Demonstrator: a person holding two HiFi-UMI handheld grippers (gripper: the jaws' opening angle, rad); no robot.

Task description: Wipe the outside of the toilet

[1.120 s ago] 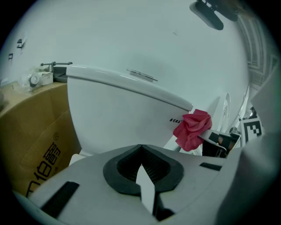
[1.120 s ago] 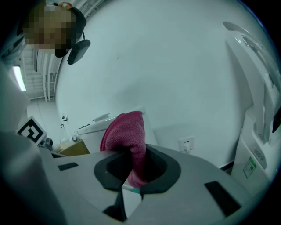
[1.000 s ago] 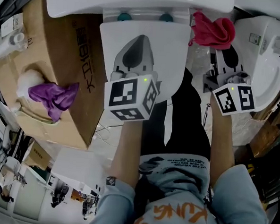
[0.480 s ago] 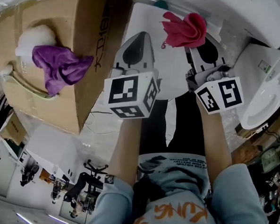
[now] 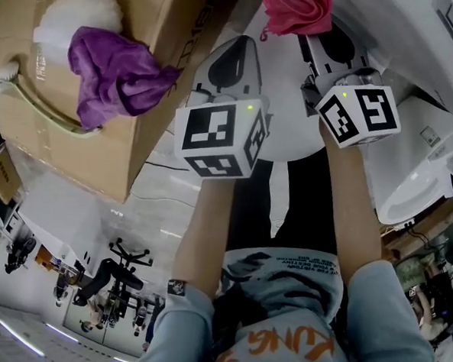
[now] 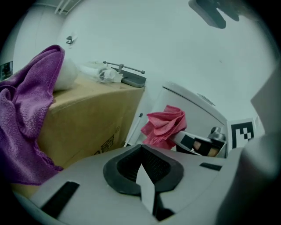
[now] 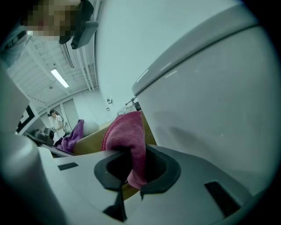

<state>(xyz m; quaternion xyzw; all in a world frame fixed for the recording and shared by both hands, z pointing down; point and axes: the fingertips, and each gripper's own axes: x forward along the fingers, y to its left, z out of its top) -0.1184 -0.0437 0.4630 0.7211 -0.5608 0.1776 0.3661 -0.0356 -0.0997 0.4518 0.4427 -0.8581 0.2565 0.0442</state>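
Right gripper view: right hand-held gripper [image 7: 131, 173] is clamped on the pink cloth [image 7: 126, 134]. The cloth bunches above the jaws at frame centre, next to the white toilet [image 7: 206, 101] that fills the right side; contact unclear. Left hand-held gripper [image 6: 142, 178] is closed, nothing between its jaws. Head view: purple cloth [image 5: 115, 70] draped over cardboard box [image 5: 67, 151], upper left.

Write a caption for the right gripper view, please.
Right gripper clamps a pink terry cloth beside the white ceramic toilet, a purple cloth on a cardboard box behind.
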